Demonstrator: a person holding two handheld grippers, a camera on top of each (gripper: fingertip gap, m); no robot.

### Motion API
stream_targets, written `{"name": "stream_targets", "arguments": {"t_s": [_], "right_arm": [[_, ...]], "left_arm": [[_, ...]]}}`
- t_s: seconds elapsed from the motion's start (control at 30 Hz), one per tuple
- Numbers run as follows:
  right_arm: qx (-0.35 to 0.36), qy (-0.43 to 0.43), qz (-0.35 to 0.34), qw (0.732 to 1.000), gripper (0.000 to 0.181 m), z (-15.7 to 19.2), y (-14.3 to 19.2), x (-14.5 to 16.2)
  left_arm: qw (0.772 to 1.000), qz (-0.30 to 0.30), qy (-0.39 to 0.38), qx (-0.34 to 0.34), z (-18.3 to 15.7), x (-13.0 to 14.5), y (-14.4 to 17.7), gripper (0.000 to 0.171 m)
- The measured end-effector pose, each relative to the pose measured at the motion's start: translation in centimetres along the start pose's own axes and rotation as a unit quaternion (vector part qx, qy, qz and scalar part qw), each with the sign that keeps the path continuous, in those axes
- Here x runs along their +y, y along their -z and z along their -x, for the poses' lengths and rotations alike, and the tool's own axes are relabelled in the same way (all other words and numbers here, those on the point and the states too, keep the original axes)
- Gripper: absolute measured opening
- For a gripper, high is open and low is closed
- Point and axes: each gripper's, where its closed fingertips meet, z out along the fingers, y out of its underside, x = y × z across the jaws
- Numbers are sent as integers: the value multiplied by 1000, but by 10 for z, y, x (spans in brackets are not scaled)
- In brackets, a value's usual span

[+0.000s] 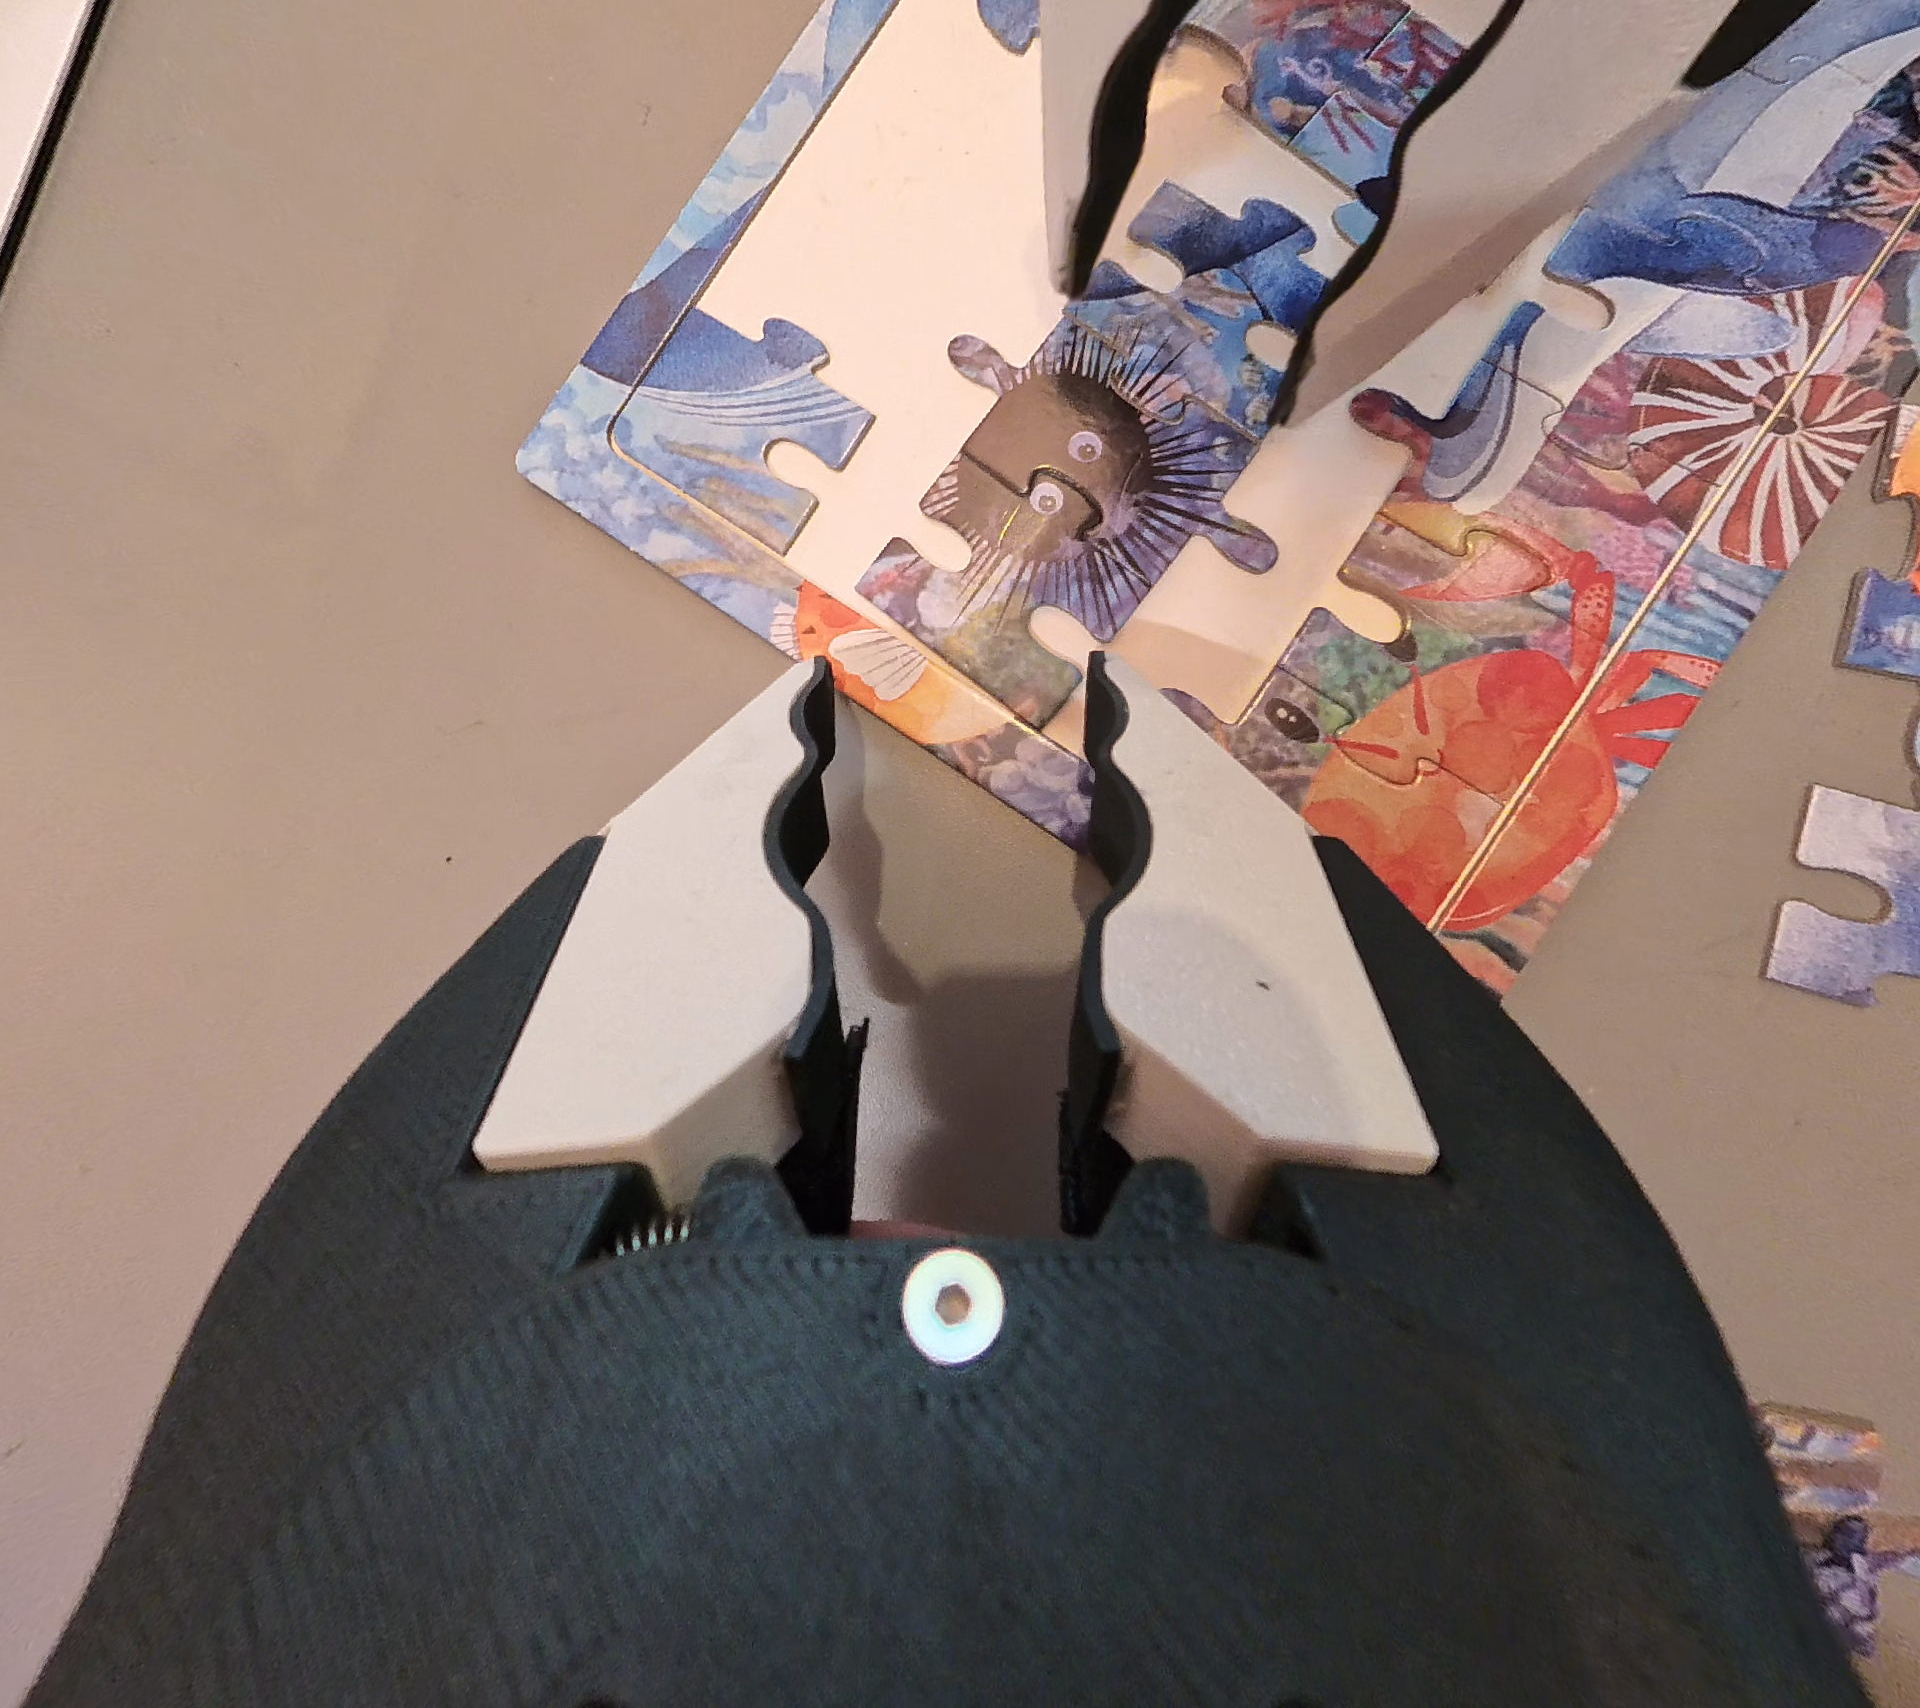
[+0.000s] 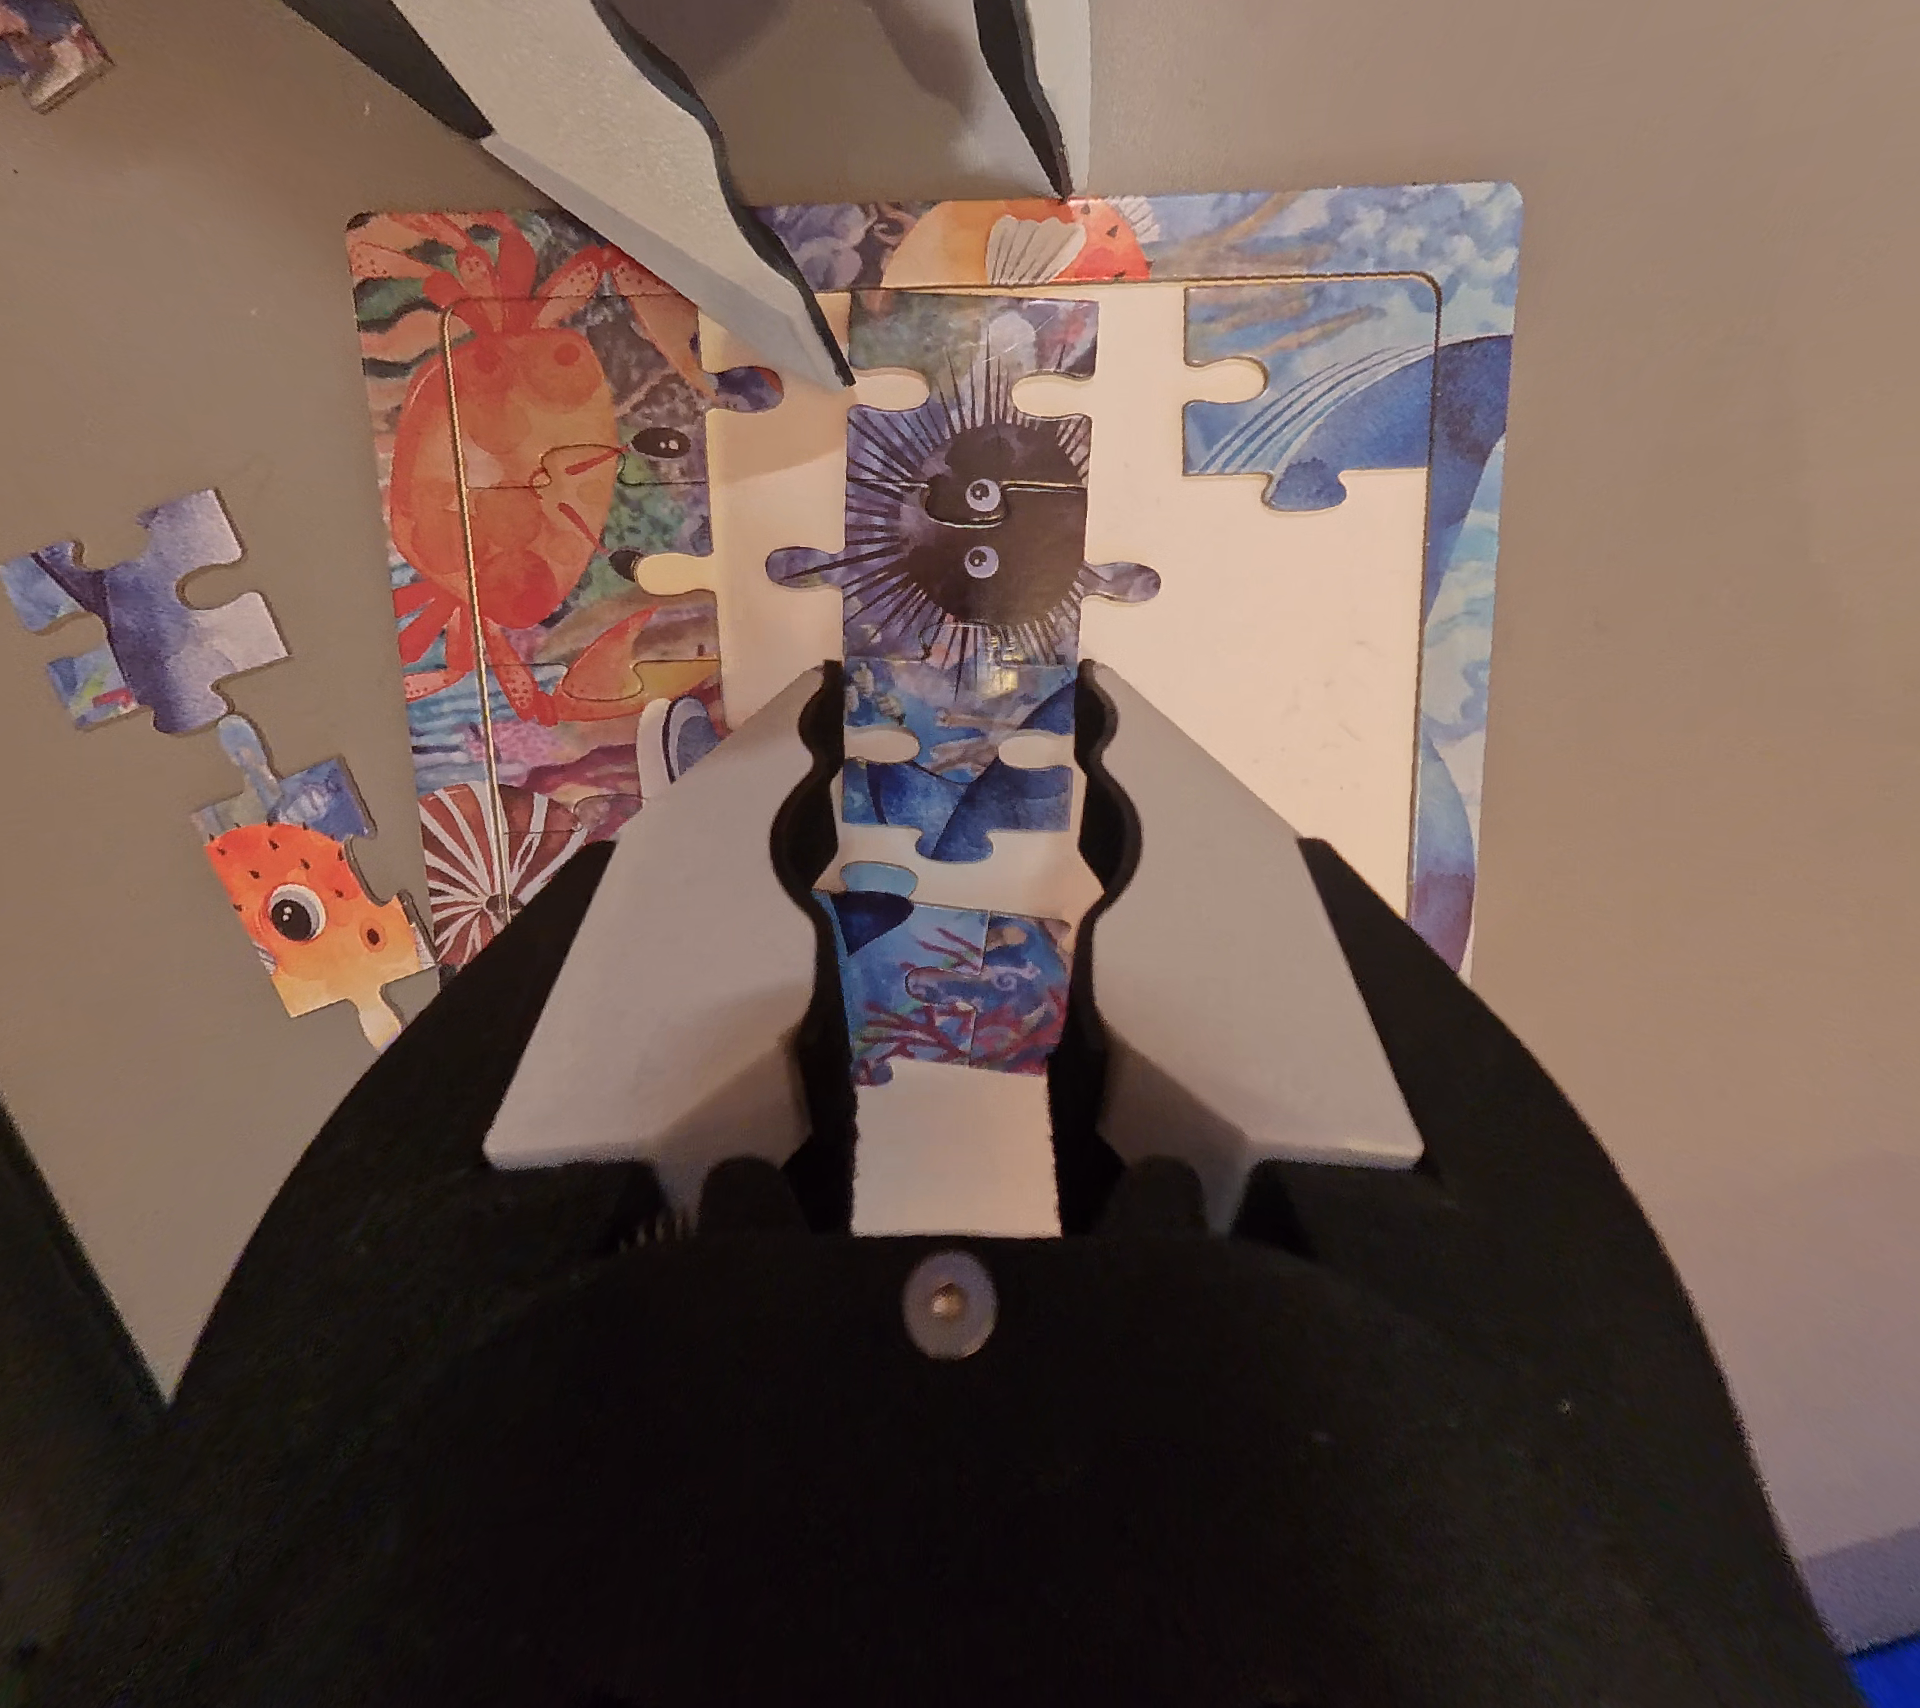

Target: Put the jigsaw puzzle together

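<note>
Across the grey table (image 2: 1558, 48) lies the puzzle tray (image 2: 1475, 245), its printed border framing a cream base that shows bare in several patches. Down the tray's middle runs a column of joined pieces, and the black spiky urchin (image 2: 971, 526) with two round eyes sits in it. My right gripper (image 2: 961, 671) hangs low over this column, fingers parted and straddling the blue pieces (image 2: 956, 785) just below the urchin; nothing is pinched between them, though I cannot tell whether the tips touch the cardboard. From the left wrist view, the same gripper (image 1: 1184, 349) comes in from the top, its tips down beside the urchin (image 1: 1060, 484).

My left gripper (image 1: 956, 671) hovers at the tray's near edge over the orange fish fin printed on the border (image 1: 873, 661), fingers moderately apart and holding nothing. In the right wrist view it (image 2: 956, 287) reaches in from above, one tip at the tray's far border and the other over the bare base beside the urchin column.

The orange crab (image 2: 499, 463) fills the assembled section on one side of the tray. Off the tray, loose pieces wait on the table: a pale blue-violet piece (image 2: 156, 609), an orange spotted fish piece (image 2: 312, 910), and another piece (image 2: 52, 6) farther away.
</note>
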Motion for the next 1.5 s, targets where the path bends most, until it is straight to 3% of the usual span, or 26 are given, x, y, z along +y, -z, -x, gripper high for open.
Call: {"name": "stream_targets", "arguments": {"t_s": [0.13, 0.23, 0.37, 0.43, 0.53, 0.73, 0.9, 1.17, 1.5], "right_arm": [[-13, 8, -4, 1000, 12, 5, -3, -2], [-11, 12, 5, 1000, 7, 5, -4, -1], [2, 1, -33, 999, 0, -2, 4, -13], [2, 3, 1, 1000, 0, -3, -6, -2], [11, 0, -4, 1000, 0, -6, -1, -4], [18, -42, -28, 999, 39, -9, 22, 5], [11, -46, -15, 999, 60, 2, 11, 20], [10, -33, 1, 999, 49, 3, 3, 24], [3, 2, 27, 1000, 44, -6, 4, 24]], "left_arm": [[1000, 1, -1, -1, 0, 0, 0, 46], [1000, 2, -2, -1, -1, 0, 0, 46], [1000, 2, -1, 0, -1, 0, 1, 46], [1000, 3, -1, 0, -1, 0, 1, 47], [1000, 5, -2, -1, 1, 2, 3, 47], [1000, 4, 14, 20, 2, 8, 17, 48], [999, 30, 8, 41, -8, 17, 15, 58], [996, 42, 9, 76, -24, 20, 13, 78], [995, 48, -5, 86, -33, 20, 14, 79]]}}
